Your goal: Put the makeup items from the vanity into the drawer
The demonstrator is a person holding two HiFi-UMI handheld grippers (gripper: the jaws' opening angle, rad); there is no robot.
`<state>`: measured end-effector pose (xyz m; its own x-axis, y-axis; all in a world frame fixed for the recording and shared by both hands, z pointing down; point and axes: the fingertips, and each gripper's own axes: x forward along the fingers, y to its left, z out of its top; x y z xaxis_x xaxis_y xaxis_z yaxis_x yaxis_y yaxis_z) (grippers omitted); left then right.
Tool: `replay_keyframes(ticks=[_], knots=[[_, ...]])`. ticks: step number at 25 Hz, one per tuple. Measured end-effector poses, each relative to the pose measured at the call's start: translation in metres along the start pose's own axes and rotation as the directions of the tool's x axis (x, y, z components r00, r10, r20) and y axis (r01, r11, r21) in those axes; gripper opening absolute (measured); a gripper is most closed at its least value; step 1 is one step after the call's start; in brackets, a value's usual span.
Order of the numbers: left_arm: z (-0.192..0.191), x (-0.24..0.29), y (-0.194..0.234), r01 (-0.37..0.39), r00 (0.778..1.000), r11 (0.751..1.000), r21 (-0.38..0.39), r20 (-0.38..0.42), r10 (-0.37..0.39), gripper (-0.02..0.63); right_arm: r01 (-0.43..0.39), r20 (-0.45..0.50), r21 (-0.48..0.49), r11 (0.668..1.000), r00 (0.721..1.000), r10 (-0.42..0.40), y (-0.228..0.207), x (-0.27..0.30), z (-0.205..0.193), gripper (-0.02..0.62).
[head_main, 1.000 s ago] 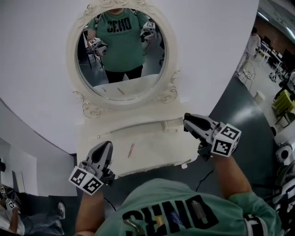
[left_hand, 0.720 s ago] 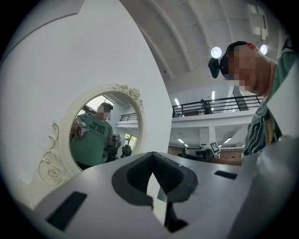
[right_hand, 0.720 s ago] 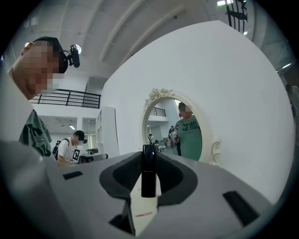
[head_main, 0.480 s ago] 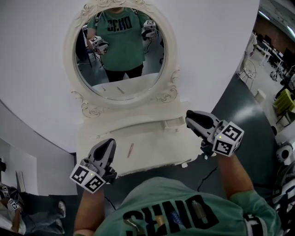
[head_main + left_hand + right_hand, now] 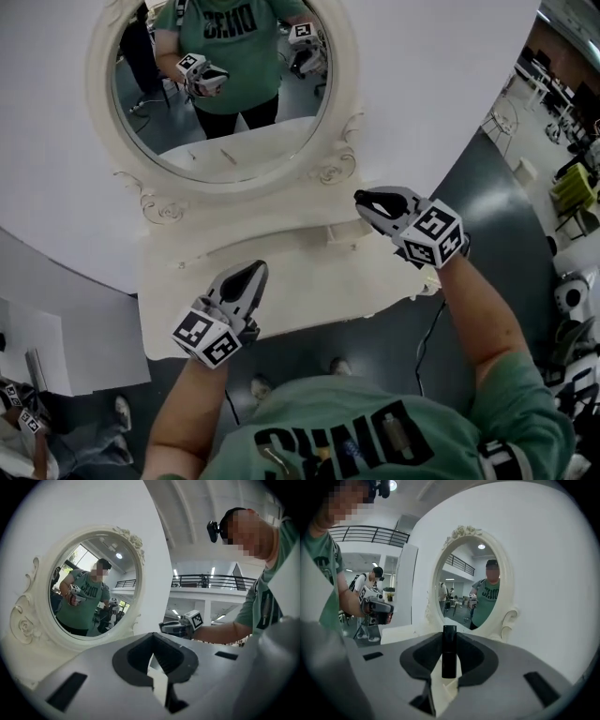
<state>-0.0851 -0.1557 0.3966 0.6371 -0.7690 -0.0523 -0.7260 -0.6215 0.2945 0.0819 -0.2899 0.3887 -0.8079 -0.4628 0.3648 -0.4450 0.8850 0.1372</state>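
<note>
L gripper [image 5: 253, 270] shifted over white vanity top [image 5: 319, 281].

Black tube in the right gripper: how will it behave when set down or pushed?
The black tube looks like a rigid, straight cylinder, so probably stiff. Its smooth round sides could roll if laid flat, or slip in the right gripper. Tall and narrow, it would likely tip on end.

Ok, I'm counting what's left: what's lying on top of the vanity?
The vanity looks bare where its top shows. The mirror reflects a thin stick lying there, but the left gripper covers that stretch, so it can't be seen directly.
</note>
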Motion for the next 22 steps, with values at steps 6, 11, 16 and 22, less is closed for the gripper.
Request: replay_keyframes(ticks=[6, 11, 16, 22], knots=[[-0.058, 0.044, 0.012, 0.036, 0.998, 0.997, -0.063, -0.045, -0.038, 0.008, -0.054, -0.19, -0.042, 0.998, 0.981, 0.045, -0.025, 0.052, -0.097, 0.101], [-0.098, 0.066, 0.018, 0.048, 0.995, 0.995, -0.092, -0.08, -0.055, 0.008, -0.105, -0.313, -0.054, 0.993, 0.946, 0.083, -0.036, 0.078, -0.177, 0.101], [-0.129, 0.077, 0.019, 0.055, 0.993, 0.99, -0.132, -0.093, -0.067, 0.008, -0.15, -0.39, -0.066, 0.987, 0.914, 0.113, -0.041, 0.093, -0.23, 0.102], [-0.154, 0.083, 0.018, 0.064, 0.992, 0.987, -0.149, -0.1, -0.08, 0.008, -0.233, -0.46, -0.112, 0.966, 0.874, 0.157, -0.037, 0.108, -0.26, 0.103]])
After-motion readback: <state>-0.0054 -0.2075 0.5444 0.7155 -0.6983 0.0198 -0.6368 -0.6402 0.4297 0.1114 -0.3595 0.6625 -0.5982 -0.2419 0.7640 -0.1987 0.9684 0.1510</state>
